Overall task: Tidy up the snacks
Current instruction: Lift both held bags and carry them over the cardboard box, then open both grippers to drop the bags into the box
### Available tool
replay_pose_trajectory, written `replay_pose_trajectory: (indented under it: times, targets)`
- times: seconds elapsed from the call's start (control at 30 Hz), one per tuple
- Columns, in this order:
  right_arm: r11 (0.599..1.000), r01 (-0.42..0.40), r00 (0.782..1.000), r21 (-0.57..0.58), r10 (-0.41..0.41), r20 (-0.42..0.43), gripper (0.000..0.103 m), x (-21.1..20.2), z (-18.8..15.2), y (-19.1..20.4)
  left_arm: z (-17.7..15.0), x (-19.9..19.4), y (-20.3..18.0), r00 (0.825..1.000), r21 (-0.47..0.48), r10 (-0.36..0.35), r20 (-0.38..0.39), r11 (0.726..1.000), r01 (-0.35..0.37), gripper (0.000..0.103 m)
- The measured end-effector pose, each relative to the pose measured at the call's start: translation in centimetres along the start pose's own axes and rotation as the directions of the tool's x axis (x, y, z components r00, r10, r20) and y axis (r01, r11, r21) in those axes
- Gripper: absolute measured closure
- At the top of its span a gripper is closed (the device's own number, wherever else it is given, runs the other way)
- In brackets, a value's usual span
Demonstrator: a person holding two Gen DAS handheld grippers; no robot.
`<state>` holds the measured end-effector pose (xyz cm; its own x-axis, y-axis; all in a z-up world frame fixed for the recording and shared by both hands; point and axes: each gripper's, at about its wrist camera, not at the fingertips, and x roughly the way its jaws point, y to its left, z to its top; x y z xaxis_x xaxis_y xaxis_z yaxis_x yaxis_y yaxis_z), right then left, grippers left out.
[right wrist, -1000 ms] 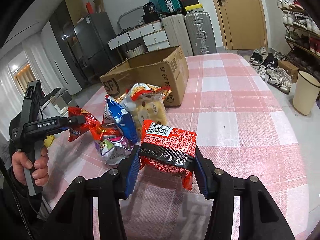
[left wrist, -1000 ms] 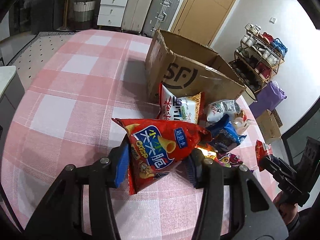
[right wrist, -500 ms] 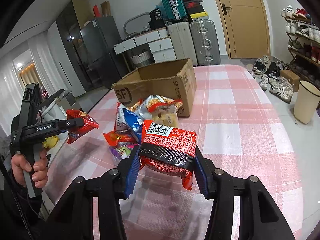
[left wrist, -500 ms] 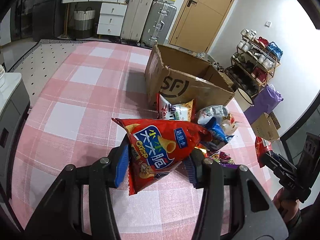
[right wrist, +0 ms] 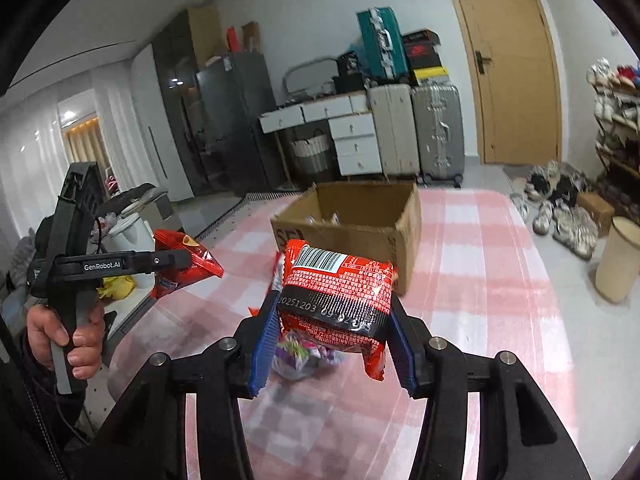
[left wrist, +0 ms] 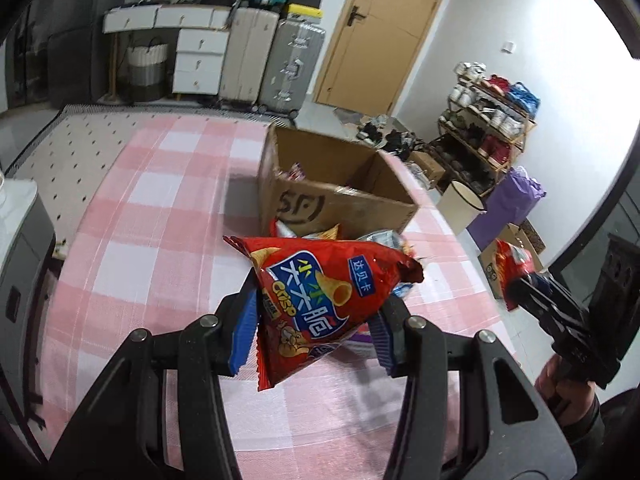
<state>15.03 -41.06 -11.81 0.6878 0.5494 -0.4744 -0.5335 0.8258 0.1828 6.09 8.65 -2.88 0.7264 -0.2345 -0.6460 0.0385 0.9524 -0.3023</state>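
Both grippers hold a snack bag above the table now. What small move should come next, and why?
Probably carry both forward over the open cardboard box: the left gripper grips the red crisp bag, the right gripper the red noodle packet, both short of it.

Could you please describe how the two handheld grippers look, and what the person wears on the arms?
Each gripper is black, with angular frame arms, silver round bolts and blue ribbed pads on two fingers. The left gripper has white lettering "GenRobot.AI" on its side, a grey pistol handle and a thin black cable. The right gripper has the same build. The sleeve is dark.
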Motion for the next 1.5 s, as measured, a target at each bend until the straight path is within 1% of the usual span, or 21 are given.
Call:
replay_pose_trajectory:
  times: [0.13, 0.27, 0.37, 0.5, 0.57, 0.73, 0.93, 1.03, 1.13, 1.27, 1.4, 1.5]
  targets:
    - [1.0, -0.031, 0.999, 0.004, 0.031, 0.012, 0.053, 0.3, 1.5, 0.0, 1.1, -0.9, -1.6, 1.0, 0.044, -0.014, 0.013, 0.999, 0.013, 0.057]
    - [0.998, -0.058, 0.998, -0.008, 0.058, 0.022, 0.053, 1.1, 2.9, 0.3, 2.1, -1.5, -3.0, 0.999, 0.07, -0.044, 0.008, 0.997, 0.043, 0.057]
    - [0.998, -0.06, 0.998, -0.007, 0.06, 0.032, 0.053, 1.8, 4.1, 0.1, 3.0, -1.5, -3.8, 0.998, 0.088, -0.055, 0.006, 0.995, 0.054, 0.057]
    - [0.999, -0.035, 0.998, -0.012, 0.035, 0.049, 0.053, 3.1, 6.1, -0.2, 4.7, -0.7, -4.6, 0.999, 0.11, -0.048, -0.007, 0.993, 0.049, 0.057]
    - [0.999, -0.039, 0.997, -0.017, 0.04, 0.062, 0.053, 3.5, 7.2, -0.4, 5.8, -0.2, -5.1, 0.999, 0.131, -0.038, -0.005, 0.991, 0.038, 0.057]
    - [0.999, -0.043, 0.997, -0.013, 0.044, 0.069, 0.053, 5.2, 10.2, -1.5, 9.4, 1.9, -5.5, 1.0, 0.142, -0.03, -0.008, 0.989, 0.031, 0.057]
    - [0.998, -0.054, 0.997, -0.013, 0.055, 0.056, 0.053, 7.8, 13.6, -2.8, 13.9, 4.2, -5.8, 1.0, 0.129, -0.015, -0.003, 0.992, 0.016, 0.057]
    - [0.998, -0.06, 0.996, -0.023, 0.061, 0.06, 0.053, 8.9, 14.7, -3.3, 16.3, 5.7, -6.1, 1.0, 0.137, -0.013, -0.006, 0.991, 0.014, 0.057]
    - [0.998, -0.068, 0.997, -0.005, 0.068, 0.041, 0.053, 11.0, 15.5, -4.0, 17.6, 7.3, -6.2, 1.0, 0.144, -0.008, -0.01, 0.99, 0.01, 0.057]
    - [0.996, -0.078, 0.997, 0.032, 0.078, 0.012, 0.053, 13.8, 16.2, -5.2, 19.2, 10.6, -5.5, 0.999, 0.122, 0.0, -0.036, 0.992, 0.004, 0.057]
    - [0.996, -0.077, 0.997, 0.047, 0.078, -0.021, 0.053, 16.5, 16.3, -5.8, 19.4, 13.5, -4.8, 0.998, 0.116, 0.008, -0.068, 0.993, 0.0, 0.057]
    - [0.997, -0.066, 0.997, 0.049, 0.068, -0.041, 0.053, 18.1, 15.9, -6.4, 19.7, 15.8, -4.3, 0.996, 0.112, -0.001, -0.091, 0.994, 0.011, 0.057]
